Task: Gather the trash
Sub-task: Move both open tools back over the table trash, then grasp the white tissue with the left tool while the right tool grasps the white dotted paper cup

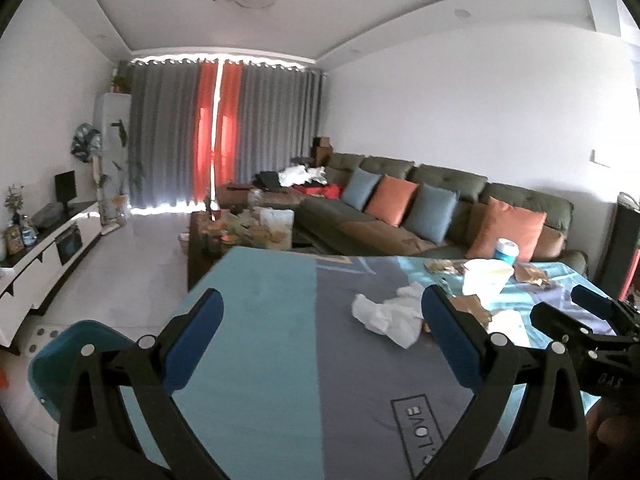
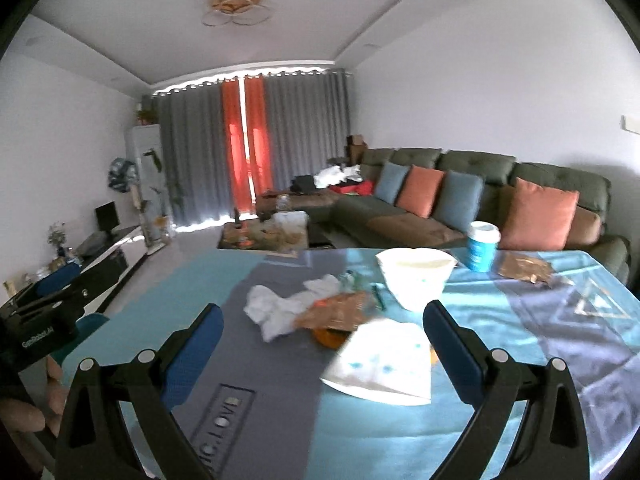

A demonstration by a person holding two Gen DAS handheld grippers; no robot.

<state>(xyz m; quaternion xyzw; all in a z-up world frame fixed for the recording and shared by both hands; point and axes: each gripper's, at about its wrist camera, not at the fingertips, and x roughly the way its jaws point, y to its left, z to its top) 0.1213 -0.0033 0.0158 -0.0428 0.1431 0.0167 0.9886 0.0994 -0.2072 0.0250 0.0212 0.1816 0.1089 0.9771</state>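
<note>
A crumpled white tissue [image 1: 390, 314] [image 2: 280, 306] lies on the blue-and-grey tablecloth [image 1: 280, 320] [image 2: 540, 320]. Beside it are a brown crinkled wrapper [image 2: 334, 308], a white paper bowl [image 2: 416, 274] [image 1: 486, 276], a flattened white paper cup [image 2: 384, 364] and a second brown wrapper [image 2: 524, 268] [image 1: 530, 274]. A blue-and-white cup [image 2: 483, 246] [image 1: 506, 250] stands at the far edge. My left gripper [image 1: 322, 320] is open above the table, left of the tissue. My right gripper [image 2: 322, 332] is open, with the flattened cup and wrapper between and ahead of its fingers.
A teal bin [image 1: 76, 356] sits beside the table at lower left. A green sofa [image 2: 480, 192] with orange and blue cushions runs behind the table. A cluttered coffee table [image 1: 240, 232] and a white TV cabinet [image 1: 48, 256] stand farther off. A hand [image 2: 24, 412] holds the left gripper.
</note>
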